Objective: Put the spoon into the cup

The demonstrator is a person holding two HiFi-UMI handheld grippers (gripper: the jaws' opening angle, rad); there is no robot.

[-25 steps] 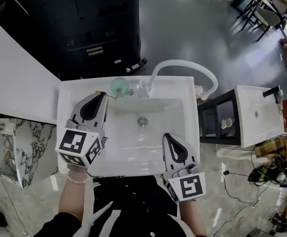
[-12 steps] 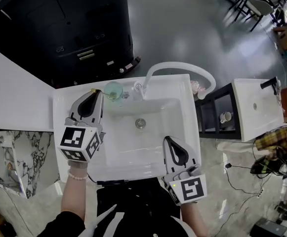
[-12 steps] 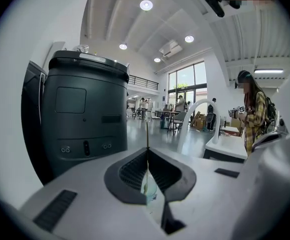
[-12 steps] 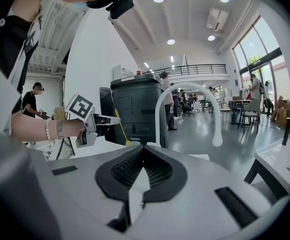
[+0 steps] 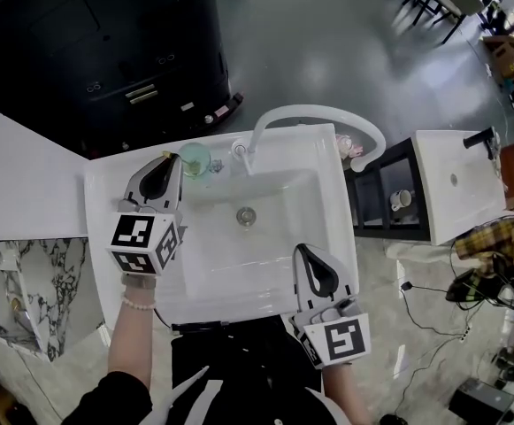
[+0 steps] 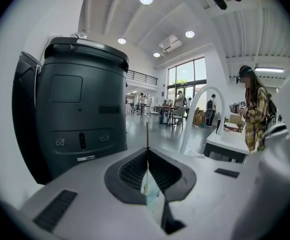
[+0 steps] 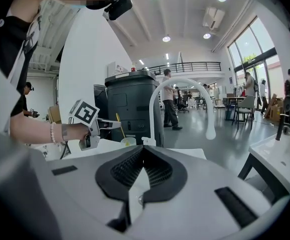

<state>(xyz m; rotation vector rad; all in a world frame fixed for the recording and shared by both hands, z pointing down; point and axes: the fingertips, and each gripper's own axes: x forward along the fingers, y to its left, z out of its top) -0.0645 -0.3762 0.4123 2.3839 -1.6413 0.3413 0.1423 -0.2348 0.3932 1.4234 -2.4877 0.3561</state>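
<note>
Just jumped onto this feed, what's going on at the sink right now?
A person stands at a white sink with a gripper in each hand. The left gripper is shut on a thin yellow-handled spoon and holds it at the greenish cup on the sink's back left corner. In the right gripper view the spoon's lower end looks to be at or just inside the cup's mouth, not yet released. The right gripper is shut on nothing, over the sink's front right rim.
</note>
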